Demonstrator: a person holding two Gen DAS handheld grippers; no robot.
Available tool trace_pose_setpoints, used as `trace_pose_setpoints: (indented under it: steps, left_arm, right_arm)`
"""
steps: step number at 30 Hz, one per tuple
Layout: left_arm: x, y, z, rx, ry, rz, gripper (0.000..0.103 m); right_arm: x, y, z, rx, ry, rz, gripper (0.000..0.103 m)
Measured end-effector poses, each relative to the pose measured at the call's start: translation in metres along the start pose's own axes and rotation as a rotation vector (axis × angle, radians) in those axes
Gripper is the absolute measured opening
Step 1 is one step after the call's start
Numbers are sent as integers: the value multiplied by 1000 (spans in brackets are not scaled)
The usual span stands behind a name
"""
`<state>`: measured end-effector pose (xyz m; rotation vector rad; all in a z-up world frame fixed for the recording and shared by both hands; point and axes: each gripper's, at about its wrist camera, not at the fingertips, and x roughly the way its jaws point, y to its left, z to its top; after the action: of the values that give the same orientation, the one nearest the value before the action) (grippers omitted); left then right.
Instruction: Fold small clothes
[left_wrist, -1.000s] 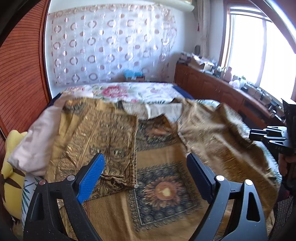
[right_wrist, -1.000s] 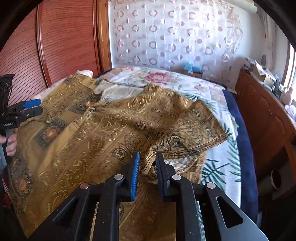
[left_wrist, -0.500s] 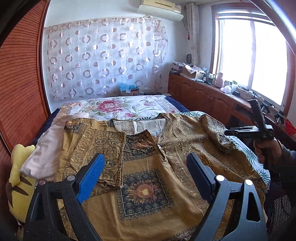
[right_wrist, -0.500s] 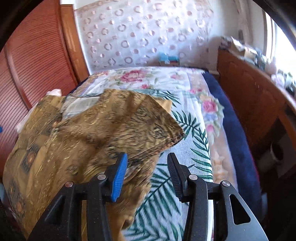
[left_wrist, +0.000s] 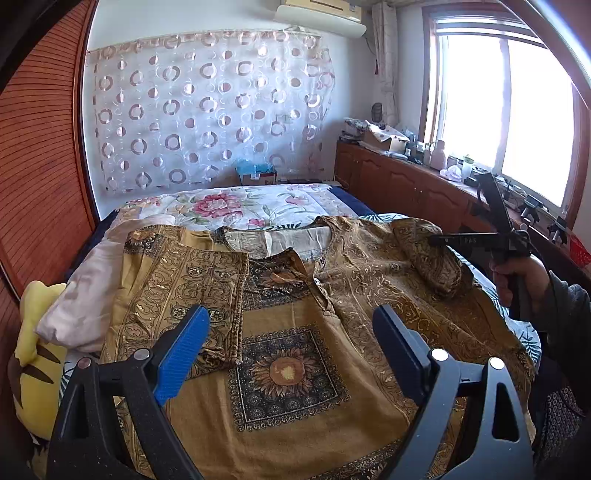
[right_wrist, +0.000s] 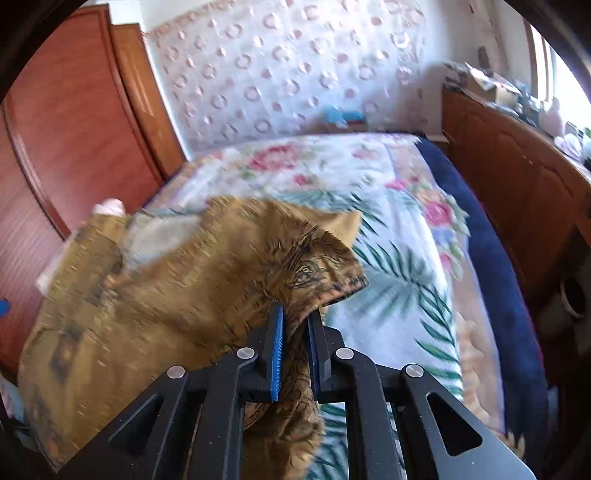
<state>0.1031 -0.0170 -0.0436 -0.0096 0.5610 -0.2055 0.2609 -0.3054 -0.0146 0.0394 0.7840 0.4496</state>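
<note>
Right wrist | right claw (right_wrist: 295, 325) closing, clamped on gold garment's (right_wrist: 155, 288) sleeve

You are looking at one golden-brown patterned garment (left_wrist: 295, 373) lying on one bed (left_wrist: 236, 206). You are holding two grippers: the left gripper (left_wrist: 291, 347) and the right gripper (right_wrist: 295, 328). One pale pillow (left_wrist: 85, 291) and one yellow plush toy (left_wrist: 33, 354) are sitting at the bed's left edge. One curtain (left_wrist: 207, 107) is hanging behind, one air conditioner (left_wrist: 321, 11) above it, one window (left_wrist: 498, 107) beside it.

Right gripper (right_wrist: 295, 325) just closed, apparently pinching blurred gold garment (right_wrist: 166, 295).
</note>
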Motion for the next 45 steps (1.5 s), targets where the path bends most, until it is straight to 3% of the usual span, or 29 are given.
trace_pose_setpoints:
  steps: [5, 11, 12, 13, 15, 20, 28, 34, 45]
  left_arm:
    - [8, 6, -7, -20, 23, 0, 91]
    - [15, 14, -10, -37, 42, 6, 91]
    - [15, 16, -9, -38, 44, 9, 91]
    - [16, 18, -9, -38, 46, 12, 91]
    - [21, 23, -5, -35, 50, 22, 91]
    - [27, 37, 4, -39, 55, 43, 91]
    - [55, 71, 21, -34, 93, 102, 91]
    - [74, 103, 30, -49, 106, 111, 91]
    - [110, 158, 44, -65, 156, 152, 89]
  right_arm:
    - [-1, 24, 14, -78, -57, -15, 12]
    - [19, 48, 16, -142, -1, 72, 12]
    - [21, 51, 16, -162, 6, 78, 14]
    - [21, 56, 18, -190, -1, 61, 25]
    - [20, 59, 20, -233, -20, 45, 36]
    - [13, 43, 26, -243, -57, 10, 54]
    - [69, -15, 15, -160, 76, -169, 54]
    - [110, -26, 23, -130, 123, -180, 54]
    - [96, -28, 21, -126, 94, -160, 55]
